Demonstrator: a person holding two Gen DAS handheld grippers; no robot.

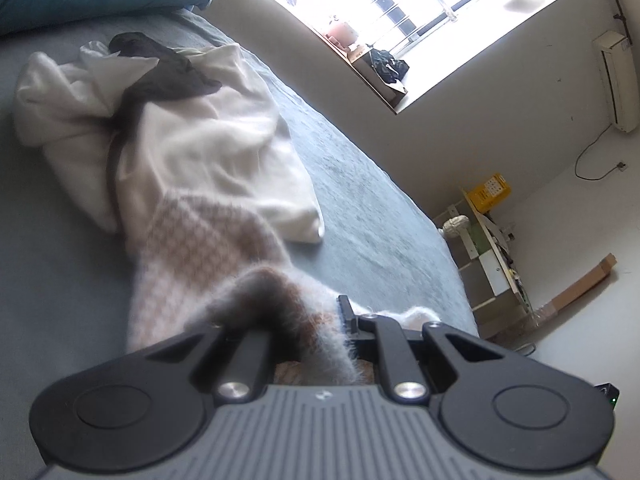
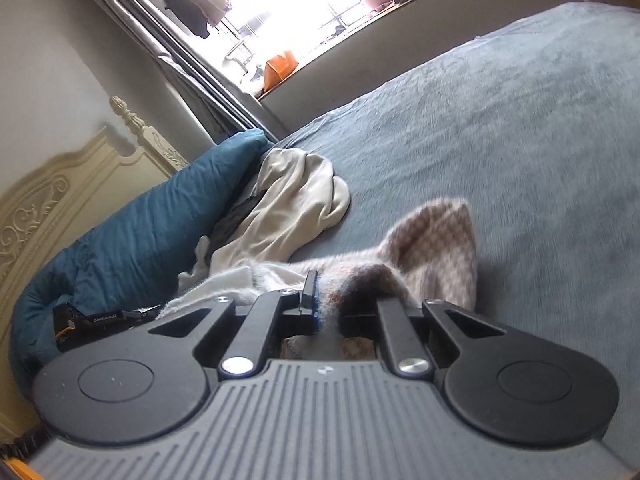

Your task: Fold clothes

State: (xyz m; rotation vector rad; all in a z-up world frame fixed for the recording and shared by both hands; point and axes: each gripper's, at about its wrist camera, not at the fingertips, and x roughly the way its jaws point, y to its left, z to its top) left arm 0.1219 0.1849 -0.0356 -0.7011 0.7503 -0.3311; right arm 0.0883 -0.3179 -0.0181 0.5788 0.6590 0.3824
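A fuzzy white and brown checked sweater [image 1: 200, 248] lies on the grey-blue bed [image 1: 360, 216]. My left gripper [image 1: 304, 320] is shut on one fuzzy edge of it, which bunches up over the fingers. In the right wrist view the same sweater [image 2: 436, 240] rises in a peak from the bed [image 2: 520, 140], and my right gripper [image 2: 344, 300] is shut on another part of its edge. The left fingertip is hidden by the wool in the left wrist view.
A cream garment [image 1: 208, 132] with a dark cloth [image 1: 160, 72] on top lies crumpled behind the sweater, seen as a beige heap [image 2: 292, 208] from the right. A teal pillow [image 2: 132, 236] leans on the carved headboard [image 2: 52, 192]. A shelf [image 1: 488, 248] stands beside the bed.
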